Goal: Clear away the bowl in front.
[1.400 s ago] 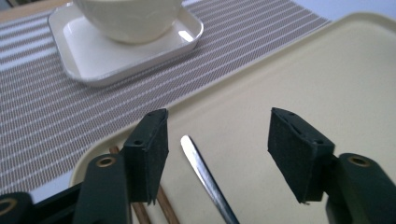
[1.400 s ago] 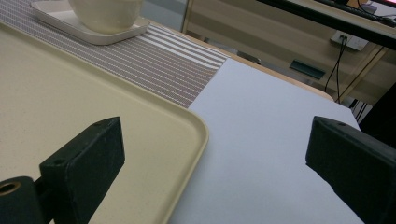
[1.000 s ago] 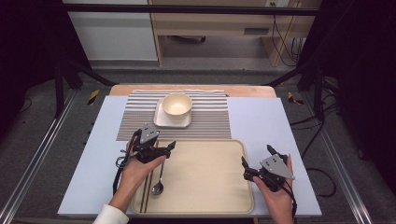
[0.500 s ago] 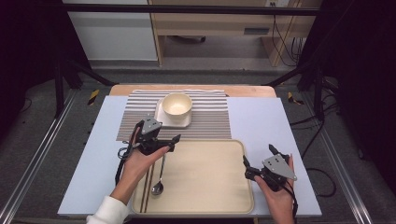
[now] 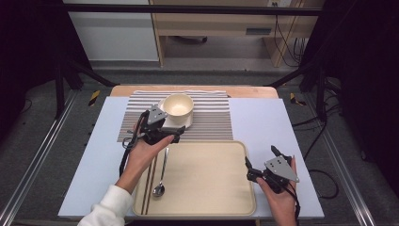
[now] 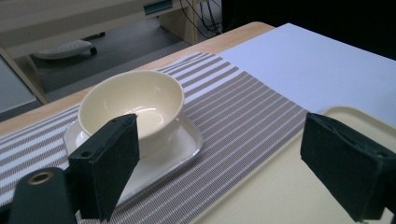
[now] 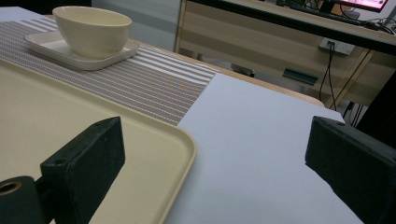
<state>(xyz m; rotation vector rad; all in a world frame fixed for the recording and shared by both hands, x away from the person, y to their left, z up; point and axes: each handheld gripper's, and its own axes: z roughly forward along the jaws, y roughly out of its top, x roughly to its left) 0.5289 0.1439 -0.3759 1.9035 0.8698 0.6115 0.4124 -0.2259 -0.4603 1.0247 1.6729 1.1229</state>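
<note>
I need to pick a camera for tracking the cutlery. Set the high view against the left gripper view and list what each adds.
High view alone: the spoon and chopsticks lying on the tray's left side, plus both hands with the left gripper and right gripper. Left gripper view alone: a close look between its own open, empty jaws. Both: the bowl on its plate, the striped mat, the tray.

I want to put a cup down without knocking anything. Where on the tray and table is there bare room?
The tray is bare from the spoon and chopsticks at its left across to its right rim. The blue mat right of the striped placemat is free too. It is crowded around the bowl on its plate, by the left gripper.
</note>
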